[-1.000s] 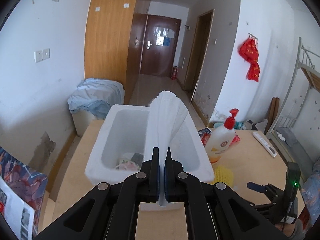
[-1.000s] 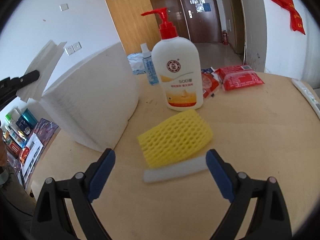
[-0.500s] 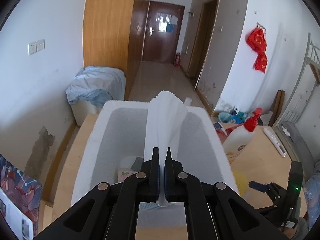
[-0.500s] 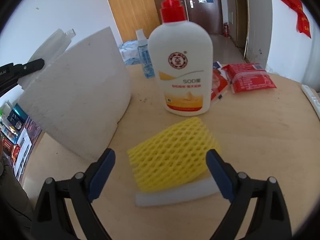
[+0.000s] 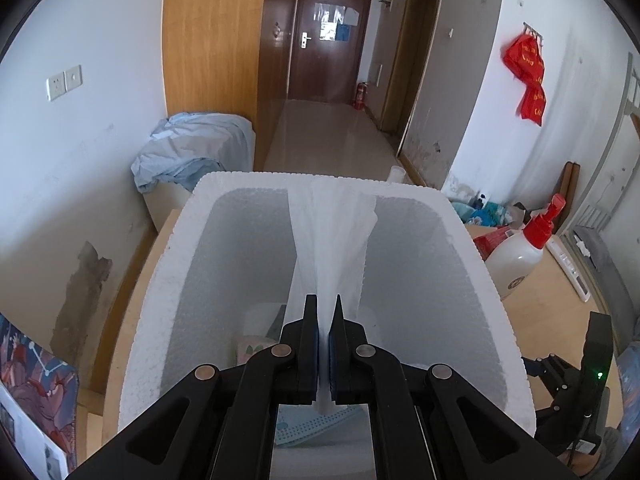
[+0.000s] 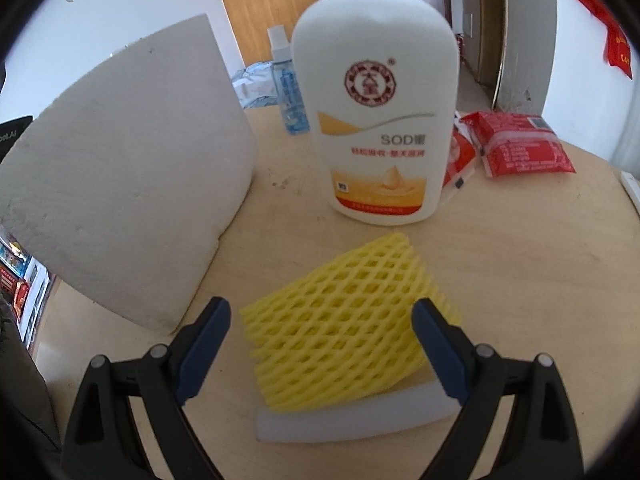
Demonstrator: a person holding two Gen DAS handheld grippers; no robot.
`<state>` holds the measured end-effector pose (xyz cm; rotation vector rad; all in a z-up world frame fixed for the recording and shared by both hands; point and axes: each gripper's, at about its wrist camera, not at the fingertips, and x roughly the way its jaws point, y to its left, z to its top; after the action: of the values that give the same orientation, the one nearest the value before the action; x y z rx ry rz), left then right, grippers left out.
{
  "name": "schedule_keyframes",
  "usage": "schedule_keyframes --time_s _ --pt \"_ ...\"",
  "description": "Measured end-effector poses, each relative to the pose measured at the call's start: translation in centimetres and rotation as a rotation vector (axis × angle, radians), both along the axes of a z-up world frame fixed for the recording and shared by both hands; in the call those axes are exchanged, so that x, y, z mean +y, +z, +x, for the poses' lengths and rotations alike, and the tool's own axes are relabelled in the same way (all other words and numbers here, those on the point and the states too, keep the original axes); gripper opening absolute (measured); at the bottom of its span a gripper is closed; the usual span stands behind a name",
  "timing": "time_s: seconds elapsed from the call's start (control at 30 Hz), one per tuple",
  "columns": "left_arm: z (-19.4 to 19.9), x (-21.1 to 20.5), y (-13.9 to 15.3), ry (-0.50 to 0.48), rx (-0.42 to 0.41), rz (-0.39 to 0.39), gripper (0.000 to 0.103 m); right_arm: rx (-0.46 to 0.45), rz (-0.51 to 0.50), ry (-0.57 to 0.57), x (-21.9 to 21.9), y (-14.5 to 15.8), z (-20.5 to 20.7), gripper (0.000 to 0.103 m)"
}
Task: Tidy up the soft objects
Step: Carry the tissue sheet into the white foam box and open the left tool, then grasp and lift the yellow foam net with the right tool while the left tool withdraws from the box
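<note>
The left gripper (image 5: 324,322) pinches a limp white tissue (image 5: 332,236) over the open foam box (image 5: 160,280). The right gripper (image 6: 322,330), jaws wide and empty, straddles the yellow foam net (image 6: 340,332) near the surface's front edge. It looks light and squashy; grip mid-body.

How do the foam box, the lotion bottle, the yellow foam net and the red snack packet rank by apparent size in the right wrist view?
1. Foam box, though cut off at the frame's left edge.
2. Lotion bottle.
3. Yellow foam net; it lies nearest the camera, so its rank against the bottle is unsure.
4. Red snack packet, clearly smallest but also farthest.
</note>
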<state>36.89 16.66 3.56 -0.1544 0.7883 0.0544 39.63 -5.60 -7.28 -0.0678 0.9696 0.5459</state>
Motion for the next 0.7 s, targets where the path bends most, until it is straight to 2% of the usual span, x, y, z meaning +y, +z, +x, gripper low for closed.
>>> schedule_keyframes --time_s 0.07,0.13,0.17,0.2,0.27,0.3,0.4,0.47,0.53,0.57,0.63,0.7 --pt "-0.1 -0.1 0.0 -0.003 0.007 0.017 0.006 0.003 -0.008 0.0 0.2 -0.3 0.1 0.094" --pt "-0.5 -0.2 0.2 -0.007 -0.003 0.022 0.013 0.001 -0.011 -0.001 0.3 -0.4 0.1 0.094" --pt "-0.7 -0.3 0.5 -0.003 -0.008 0.026 0.03 -0.004 -0.01 -0.003 0.2 -0.3 0.0 0.094" --pt "-0.8 -0.5 0.7 0.0 -0.013 0.031 0.055 -0.006 -0.012 -0.004 0.1 -0.3 0.1 0.094" --pt "-1.7 -0.7 1.4 0.0 -0.058 0.041 0.081 -0.005 -0.025 -0.008 0.0 -0.6 0.2 0.094" --pt "-2.2 -0.8 1.8 0.002 -0.083 0.05 0.084 -0.004 -0.028 -0.007 0.0 -0.8 0.4 0.094" --pt "-3.3 -1.2 2.7 -0.005 -0.123 0.071 0.084 -0.013 -0.042 -0.004 0.2 -0.8 0.2 0.094" --pt "-3.9 -1.3 3.0 -0.012 -0.136 0.059 0.084 -0.021 -0.048 -0.002 0.3 -0.9 0.2 0.087" --pt "-4.4 -1.5 3.2 -0.016 -0.153 0.069 0.084 -0.03 -0.074 -0.014 0.3 -0.9 0.2 0.073" --pt "-4.7 -1.5 3.4 -0.018 -0.162 0.067 0.084 -0.033 -0.074 -0.017 0.2 -0.9 0.2 0.07" --pt "-5.1 -1.5 3.6 -0.025 -0.175 0.057 0.084 -0.038 -0.08 -0.017 0.2 -0.6 -0.1 0.051" --pt "-5.6 -1.9 3.7 -0.031 -0.184 0.055 0.084 -0.033 -0.08 -0.011 0.1 -0.5 -0.2 0.039"
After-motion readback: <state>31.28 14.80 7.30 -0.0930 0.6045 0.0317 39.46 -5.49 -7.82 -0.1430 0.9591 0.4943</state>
